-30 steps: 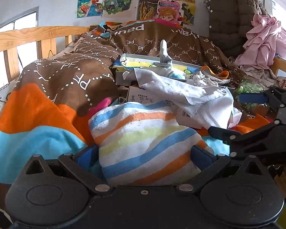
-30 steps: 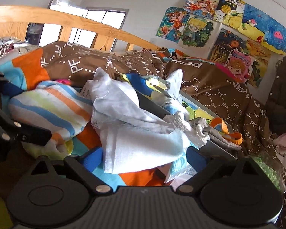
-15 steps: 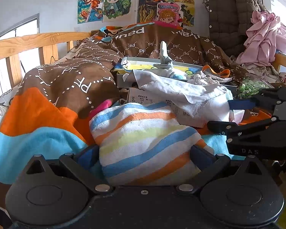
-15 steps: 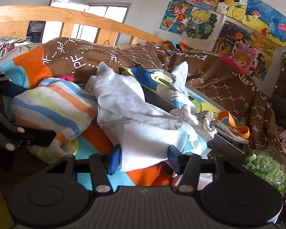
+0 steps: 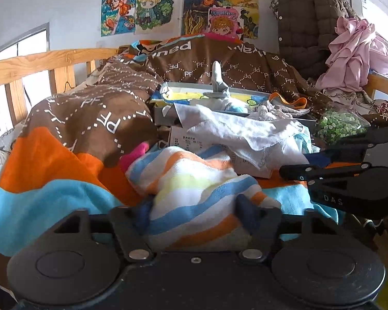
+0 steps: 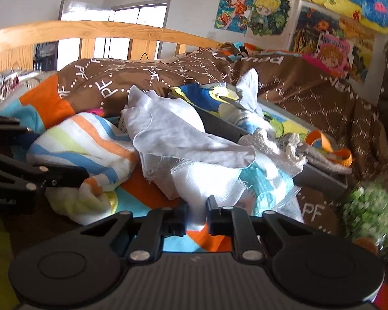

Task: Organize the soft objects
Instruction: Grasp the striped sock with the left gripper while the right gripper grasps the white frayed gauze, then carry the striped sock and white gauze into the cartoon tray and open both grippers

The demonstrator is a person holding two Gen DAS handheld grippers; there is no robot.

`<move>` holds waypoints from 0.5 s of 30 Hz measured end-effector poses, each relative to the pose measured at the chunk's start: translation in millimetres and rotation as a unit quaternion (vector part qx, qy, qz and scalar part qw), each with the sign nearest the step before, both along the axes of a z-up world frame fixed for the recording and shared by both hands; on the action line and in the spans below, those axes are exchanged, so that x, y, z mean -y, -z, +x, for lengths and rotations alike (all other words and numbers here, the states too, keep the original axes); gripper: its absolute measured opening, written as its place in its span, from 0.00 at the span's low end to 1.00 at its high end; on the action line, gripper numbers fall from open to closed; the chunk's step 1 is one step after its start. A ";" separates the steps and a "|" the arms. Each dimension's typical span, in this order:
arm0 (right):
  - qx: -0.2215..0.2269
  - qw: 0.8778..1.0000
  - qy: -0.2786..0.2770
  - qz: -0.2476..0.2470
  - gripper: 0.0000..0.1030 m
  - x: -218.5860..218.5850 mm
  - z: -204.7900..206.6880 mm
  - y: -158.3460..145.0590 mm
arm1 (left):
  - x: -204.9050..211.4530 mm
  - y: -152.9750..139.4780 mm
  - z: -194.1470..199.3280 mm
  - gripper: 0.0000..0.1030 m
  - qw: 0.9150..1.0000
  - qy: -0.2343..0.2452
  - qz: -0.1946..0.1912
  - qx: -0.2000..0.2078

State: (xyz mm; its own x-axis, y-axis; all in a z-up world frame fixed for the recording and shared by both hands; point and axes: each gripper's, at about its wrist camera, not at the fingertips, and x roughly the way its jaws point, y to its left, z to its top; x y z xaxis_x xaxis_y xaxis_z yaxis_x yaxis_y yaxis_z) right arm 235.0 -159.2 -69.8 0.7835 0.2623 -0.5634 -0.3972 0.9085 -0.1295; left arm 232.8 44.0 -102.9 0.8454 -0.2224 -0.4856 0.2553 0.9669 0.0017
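Left gripper (image 5: 194, 211) closing on the striped towel (image 5: 191, 180), bunched just left of the grey tray (image 6: 320, 178). Right gripper (image 6: 196, 215) pinched shut on white gauze cloth (image 6: 194, 178). Both limp, light; grab thick folds, expect drape.

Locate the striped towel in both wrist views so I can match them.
Left wrist: striped towel lower centre, between the closing left gripper jaws.
Right wrist: striped towel left of centre, beside the white cloth pinched by the right gripper.
Shared landmark: brown PF blanket.
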 end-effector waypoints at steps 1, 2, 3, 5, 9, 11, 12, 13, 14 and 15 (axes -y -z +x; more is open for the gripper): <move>-0.005 1.000 0.002 0.007 0.11 1.9 0.3 -0.8 | 0.5 -0.9 -0.7 0.50 1.000 0.002 0.001 0.003; -0.011 1.000 0.003 0.015 0.10 4.0 0.9 -1.9 | 0.3 -1.8 -1.2 0.44 1.000 0.004 0.002 0.005; -0.016 1.000 0.005 0.022 0.09 5.5 1.1 -3.0 | 0.5 -2.6 -2.0 0.42 1.000 0.006 0.003 0.007; -0.029 0.999 0.007 0.037 0.09 9.7 1.3 -5.4 | 3.0 -3.9 -4.2 0.36 1.000 0.011 0.009 0.012; -0.052 0.997 0.011 0.056 0.09 15.4 -2.5 -9.1 | 7.7 -6.5 -8.7 0.30 0.999 0.018 0.023 0.014; -0.066 0.996 0.011 0.065 0.08 19.5 -6.3 -11.7 | 8.5 -7.4 -10.1 0.29 1.000 0.017 0.022 0.008; -0.072 0.995 0.012 0.068 0.08 20.5 -8.5 -12.7 | 8.5 -7.4 -10.5 0.29 1.000 0.015 0.019 0.003; -0.081 0.994 0.011 0.071 0.08 22.7 -10.9 -14.2 | 7.8 -7.9 -10.2 0.28 1.000 0.011 0.013 -0.003; -0.088 0.993 0.011 0.073 0.08 23.3 -12.5 -15.3 | 7.2 -8.6 -10.5 0.27 1.000 0.006 0.006 -0.011; -0.095 0.992 0.012 0.076 0.08 23.4 -14.1 -16.3 | 6.9 -9.7 -10.7 0.27 1.000 0.001 -0.001 -0.018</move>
